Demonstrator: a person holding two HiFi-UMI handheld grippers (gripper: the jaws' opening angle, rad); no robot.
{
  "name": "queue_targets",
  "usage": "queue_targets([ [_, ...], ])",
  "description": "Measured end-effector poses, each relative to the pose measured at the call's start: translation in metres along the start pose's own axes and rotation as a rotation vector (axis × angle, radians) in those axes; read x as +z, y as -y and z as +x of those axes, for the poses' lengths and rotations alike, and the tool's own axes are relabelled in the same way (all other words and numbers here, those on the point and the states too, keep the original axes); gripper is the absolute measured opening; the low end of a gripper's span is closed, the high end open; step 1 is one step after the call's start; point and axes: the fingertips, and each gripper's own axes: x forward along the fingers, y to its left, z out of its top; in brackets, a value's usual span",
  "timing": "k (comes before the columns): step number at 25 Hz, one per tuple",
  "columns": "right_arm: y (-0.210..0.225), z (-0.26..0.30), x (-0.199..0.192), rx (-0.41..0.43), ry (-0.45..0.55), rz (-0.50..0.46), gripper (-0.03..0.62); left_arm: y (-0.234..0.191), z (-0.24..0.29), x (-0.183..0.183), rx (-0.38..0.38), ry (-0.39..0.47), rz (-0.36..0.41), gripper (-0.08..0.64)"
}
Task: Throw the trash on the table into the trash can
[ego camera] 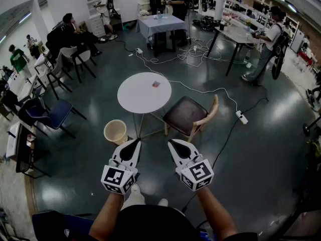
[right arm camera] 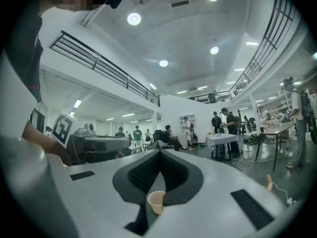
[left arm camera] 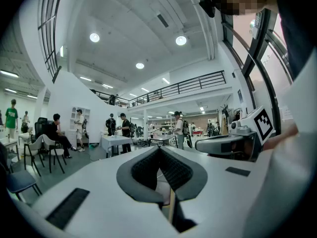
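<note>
While the hall was viewed steeply from above, a wide dark floor [ego camera: 261, 149] was seen, with people standing and sitting round its far edges. A cloth-covered table [ego camera: 161, 24] and a long dark-legged table [ego camera: 235, 33] were placed at the far side, well apart from the rest.

A round white table [ego camera: 135, 97] was set in the middle of the floor. A wooden chair with a dark seat [ego camera: 188, 115] was pushed against its right side, partly blocking the way in from there. A blue chair [ego camera: 50, 115] was left well off to the left. A tan trash can [ego camera: 115, 131] was stood on the floor just beside the table's near left edge, between the table and the left gripper [ego camera: 136, 142].

That gripper was held level, its jaws closed tip to tip with nothing gripped. The right gripper [ego camera: 171, 142] was held beside it, likewise fully closed and empty. In its own view the trash can was glimpsed through the gap under the jaws.

A white power strip [ego camera: 241, 117] on a cable was laid on the floor right of the chair. The trash [ego camera: 156, 84], a small reddish piece, was lying on the tabletop toward its far right.
</note>
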Motion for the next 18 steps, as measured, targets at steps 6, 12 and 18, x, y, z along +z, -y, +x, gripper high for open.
queue_targets([
  [6,-0.014,0.017,0.002,0.004,-0.009,-0.002,0.017,-0.017,-0.010,0.002,0.008,0.006,-0.012,0.014],
  [12,-0.013,0.019,-0.001,0.011,-0.005,0.010,0.017,-0.018,-0.012,-0.002,0.017,0.015,-0.048,0.014],
  [18,-0.014,0.016,-0.003,0.013,-0.001,0.016,0.017,-0.016,-0.017,-0.004,0.025,0.014,-0.048,0.014],
])
